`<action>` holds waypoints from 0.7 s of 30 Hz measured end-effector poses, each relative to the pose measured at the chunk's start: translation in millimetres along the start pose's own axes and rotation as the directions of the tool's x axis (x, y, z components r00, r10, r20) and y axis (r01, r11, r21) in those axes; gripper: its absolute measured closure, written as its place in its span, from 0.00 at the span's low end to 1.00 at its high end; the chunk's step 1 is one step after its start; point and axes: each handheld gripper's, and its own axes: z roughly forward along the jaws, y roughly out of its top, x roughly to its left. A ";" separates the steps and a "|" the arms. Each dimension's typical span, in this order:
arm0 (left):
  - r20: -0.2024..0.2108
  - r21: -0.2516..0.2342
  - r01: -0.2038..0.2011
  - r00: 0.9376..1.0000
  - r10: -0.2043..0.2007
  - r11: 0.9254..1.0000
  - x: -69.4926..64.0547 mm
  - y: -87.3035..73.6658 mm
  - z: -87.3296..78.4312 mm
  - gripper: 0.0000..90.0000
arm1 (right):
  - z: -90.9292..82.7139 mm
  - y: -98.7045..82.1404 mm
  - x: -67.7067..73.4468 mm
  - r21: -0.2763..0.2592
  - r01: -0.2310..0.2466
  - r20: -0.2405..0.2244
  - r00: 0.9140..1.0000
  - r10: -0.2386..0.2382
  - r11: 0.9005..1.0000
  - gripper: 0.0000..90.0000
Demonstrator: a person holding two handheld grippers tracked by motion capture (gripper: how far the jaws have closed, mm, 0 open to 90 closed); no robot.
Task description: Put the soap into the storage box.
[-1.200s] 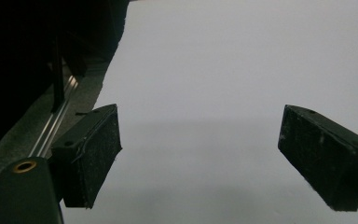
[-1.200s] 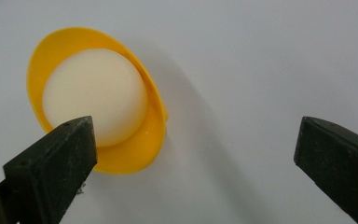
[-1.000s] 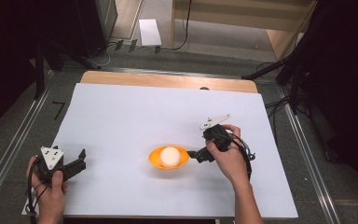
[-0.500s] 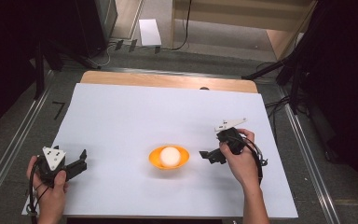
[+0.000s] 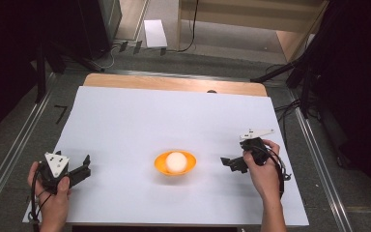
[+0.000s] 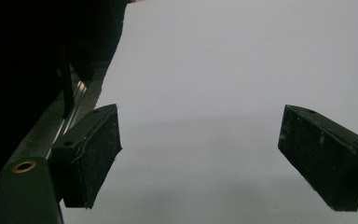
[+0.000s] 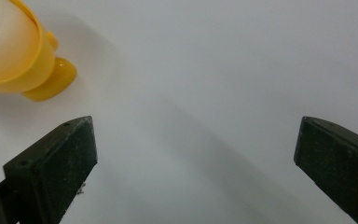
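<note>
A smooth white sheet [image 5: 149, 121] covers the wooden table [image 5: 174, 83], with dark floor around it. Just below the sheet's centre sits a glossy orange-yellow bowl [image 5: 175, 163], round and on a small foot, holding a matte white ball [image 5: 176, 161]. No writing is legible. At eight o'clock the left gripper [image 5: 83, 168] rests with jaws spread wide, holding nothing. At four o'clock the right gripper [image 5: 228, 163] is likewise wide apart and empty, near the bowl.

Overhead camera plus two low, close cameras over white sheet [image 5: 164, 121]
</note>
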 end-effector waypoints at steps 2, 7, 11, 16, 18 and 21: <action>-0.001 0.001 0.006 1.000 -0.006 1.000 -0.1 0.0 0.5 0.15 | -3.5 -5.5 -3.4 -0.005 -0.018 0.005 1.000 0.018 1.000 0.00; -0.005 0.000 0.004 1.000 -0.004 1.000 -0.1 0.0 0.2 0.15 | -9.7 -19.6 -12.5 -0.017 -0.038 0.026 0.999 0.039 0.999 0.00; -0.010 -0.009 -0.004 1.000 0.004 1.000 -0.9 -0.5 -0.6 0.15 | -14.9 -31.5 -19.5 -0.025 -0.075 0.041 0.996 0.076 0.997 0.00; -0.023 -0.011 -0.008 1.000 0.007 1.000 -1.8 -0.8 -1.0 0.15 | -23.9 -45.3 -26.8 -0.035 -0.111 0.063 0.992 0.114 0.993 0.00; -0.020 -0.013 -0.006 1.000 0.005 1.000 -1.5 -0.8 -0.9 0.15 | -27.8 -51.1 -29.6 -0.041 -0.129 0.070 0.989 0.132 0.991 0.00; -0.022 -0.021 -0.007 1.000 0.007 1.000 -1.7 -1.3 -1.7 0.15 | -33.1 -59.4 -33.6 -0.051 -0.144 0.079 0.986 0.148 0.988 0.00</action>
